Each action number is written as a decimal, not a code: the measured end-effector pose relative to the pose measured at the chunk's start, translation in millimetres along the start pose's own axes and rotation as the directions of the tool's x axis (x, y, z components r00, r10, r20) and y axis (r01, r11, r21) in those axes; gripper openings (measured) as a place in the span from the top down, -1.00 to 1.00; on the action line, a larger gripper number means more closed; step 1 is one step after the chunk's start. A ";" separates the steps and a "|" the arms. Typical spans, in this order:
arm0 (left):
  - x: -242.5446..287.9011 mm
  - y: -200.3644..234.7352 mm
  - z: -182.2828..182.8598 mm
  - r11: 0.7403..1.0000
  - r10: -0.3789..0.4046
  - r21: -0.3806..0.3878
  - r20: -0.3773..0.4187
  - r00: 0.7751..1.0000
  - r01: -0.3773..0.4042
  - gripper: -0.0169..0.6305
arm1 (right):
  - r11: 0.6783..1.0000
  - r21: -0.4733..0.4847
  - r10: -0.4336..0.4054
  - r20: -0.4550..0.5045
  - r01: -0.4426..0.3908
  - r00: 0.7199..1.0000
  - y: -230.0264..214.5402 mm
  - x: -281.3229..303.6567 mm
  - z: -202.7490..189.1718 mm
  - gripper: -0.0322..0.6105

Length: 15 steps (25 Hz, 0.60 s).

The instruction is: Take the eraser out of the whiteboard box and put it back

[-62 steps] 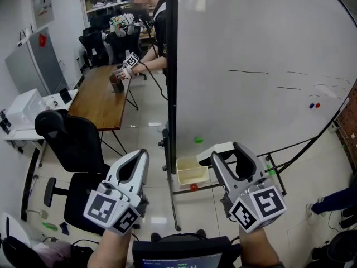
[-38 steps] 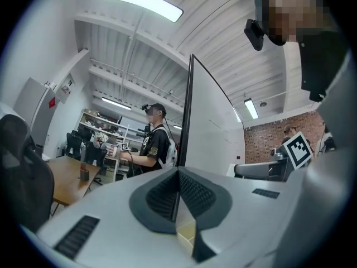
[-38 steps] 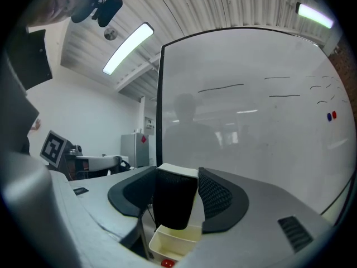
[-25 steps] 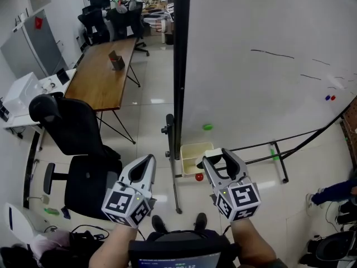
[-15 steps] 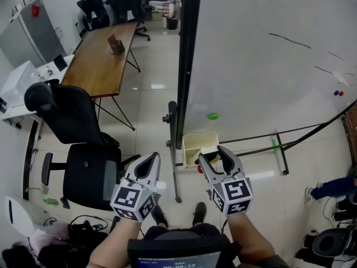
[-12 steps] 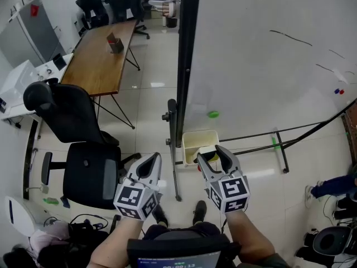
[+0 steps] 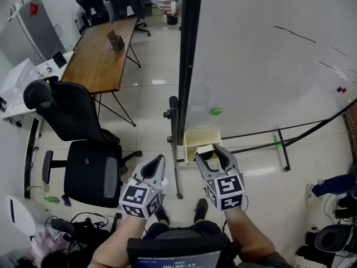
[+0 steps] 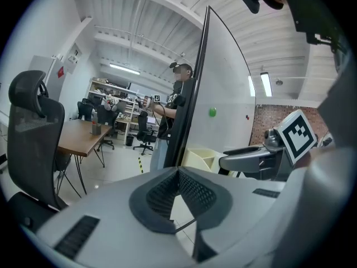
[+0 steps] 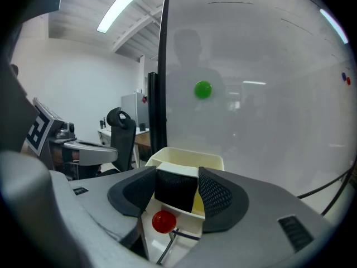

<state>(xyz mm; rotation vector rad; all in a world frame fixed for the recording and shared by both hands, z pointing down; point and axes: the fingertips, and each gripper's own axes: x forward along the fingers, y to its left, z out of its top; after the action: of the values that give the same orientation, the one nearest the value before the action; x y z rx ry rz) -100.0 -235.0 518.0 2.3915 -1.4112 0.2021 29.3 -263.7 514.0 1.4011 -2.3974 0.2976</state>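
Eraser (image 9: 175, 190): black felt faces near, cream back far; long axis unclear. Clamped in right gripper (image 9: 177, 176), just over cream whiteboard box (image 9: 188, 153). Left gripper (image 8: 179, 172) clenched, empty.

1. The right gripper (image 7: 207, 152) has come in from the right. 2.5 seconds ago it hung over the floor beside the whiteboard box (image 7: 201, 130). Now its jaw tips sit at the box's near rim.
2. The eraser (image 9: 175, 187) has travelled with it, clamped between those jaws. It is now at the box's near edge; whether it touches the box I can't tell.
3. The left gripper (image 7: 159, 161) has drawn in towards the right one, so the gap between the two is narrower.
4. The red ball (image 9: 164, 221) below the box, plain in the head view before, is now covered there by the right gripper.
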 end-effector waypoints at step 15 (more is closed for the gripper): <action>-7.2 -3.0 24.1 1.000 -0.002 0.023 0.035 0.999 0.001 0.90 | 1.000 0.004 0.031 0.062 -0.031 0.998 -0.1 -17.0 31.6 0.02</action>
<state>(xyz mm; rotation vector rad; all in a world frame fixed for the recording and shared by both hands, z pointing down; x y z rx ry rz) -102.3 -236.8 492.8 2.4257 -1.4301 0.1779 31.1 -261.2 478.3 1.3964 -2.4718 0.2724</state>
